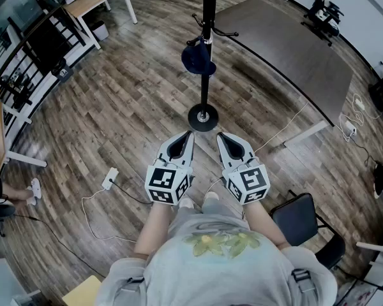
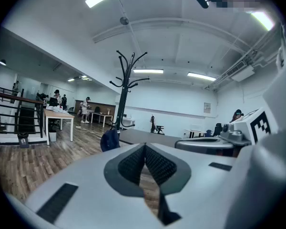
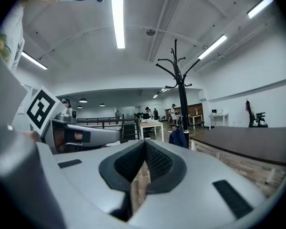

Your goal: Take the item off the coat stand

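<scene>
The stand (image 1: 207,37) rises from a round base (image 1: 203,116) on the wood floor (image 1: 115,107), straight ahead of the person (image 1: 217,260). A dark blue item (image 1: 197,58) hangs partway up the pole, touching it. It may be a cap or a small bag; the views are too small to say which.

The left gripper (image 1: 189,134) and right gripper (image 1: 219,135) sit side by side on the near side of the base, both pointing toward it and well below the item.

In the left gripper view, the left gripper (image 2: 144,147) has its pads closed tip to tip with nothing between them. The stand (image 2: 124,89) and the item (image 2: 109,140) lie far ahead and a little left. The right gripper (image 2: 229,137) shows at the right.

In the right gripper view, the right gripper (image 3: 144,144) is also closed at the tips and empty. The stand (image 3: 180,80) and the item (image 3: 178,137) lie far ahead and a little right.

A dark table (image 1: 287,50) stands far right of the stand. A chair (image 1: 303,218) is near right, and a power strip (image 1: 110,178) lies on the floor near left.
</scene>
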The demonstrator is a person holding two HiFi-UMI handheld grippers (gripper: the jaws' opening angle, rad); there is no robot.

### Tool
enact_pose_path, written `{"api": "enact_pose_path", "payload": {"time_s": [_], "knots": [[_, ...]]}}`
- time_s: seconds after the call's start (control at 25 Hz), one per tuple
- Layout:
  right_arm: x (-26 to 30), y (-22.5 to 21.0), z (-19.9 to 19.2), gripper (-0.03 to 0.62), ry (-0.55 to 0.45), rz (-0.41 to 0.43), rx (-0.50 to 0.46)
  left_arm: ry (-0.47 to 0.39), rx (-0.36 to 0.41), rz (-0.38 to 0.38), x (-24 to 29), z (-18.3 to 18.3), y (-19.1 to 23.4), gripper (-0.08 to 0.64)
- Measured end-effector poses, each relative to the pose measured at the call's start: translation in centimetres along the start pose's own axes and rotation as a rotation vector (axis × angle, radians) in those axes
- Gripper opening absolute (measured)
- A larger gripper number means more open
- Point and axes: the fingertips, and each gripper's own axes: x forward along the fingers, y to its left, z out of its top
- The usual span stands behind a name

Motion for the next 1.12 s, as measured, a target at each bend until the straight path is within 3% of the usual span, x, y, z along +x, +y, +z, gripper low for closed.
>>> {"api": "enact_pose_path", "payload": {"time_s": [0.56,0.84,1.12], "knots": [[-0.2,-4.5,-1.5,0.008,0.037,0.045,0.014,-0.005,0.002,0.066,2.6,-0.6,-1.4,0.017],[1.5,-5.7,-2.9,0.008,0.064,0.076,0.037,0.023,-0.010,0.123,3.8,-1.6,0.9,0.017],[6.0,-8.0,-2.6,0.009,0.081,0.076,0.019,0.020,-0.001,0.119,8.2,-0.6,4.1,0.017]]}}
